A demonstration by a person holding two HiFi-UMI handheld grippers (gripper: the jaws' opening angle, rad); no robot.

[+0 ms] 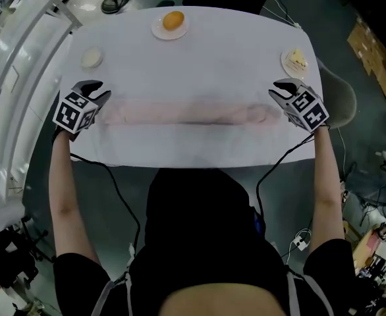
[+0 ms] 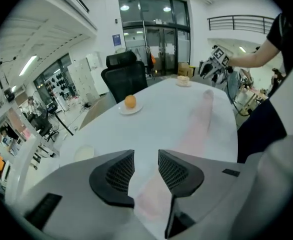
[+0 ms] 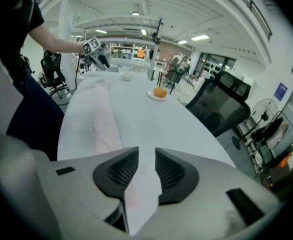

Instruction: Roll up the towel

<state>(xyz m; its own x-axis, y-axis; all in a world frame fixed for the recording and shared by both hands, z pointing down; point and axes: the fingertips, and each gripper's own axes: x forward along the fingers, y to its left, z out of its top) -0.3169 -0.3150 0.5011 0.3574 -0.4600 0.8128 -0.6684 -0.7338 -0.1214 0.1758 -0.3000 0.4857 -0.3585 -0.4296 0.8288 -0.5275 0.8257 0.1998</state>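
Both ends of the towel (image 1: 193,114) are free: my left gripper (image 1: 98,91) and right gripper (image 1: 278,89) hover one at each end, jaws partly open, pads gripping nothing. Rolling looks complete to me. The towel forms a long, soft, pale pink cylinder parallel to the near edge of the smooth white table (image 1: 213,51). Only withdrawal appears left.

No readable text (anywhere in view)

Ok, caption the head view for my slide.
Left gripper and right gripper, both open, at the ends of a rolled towel.
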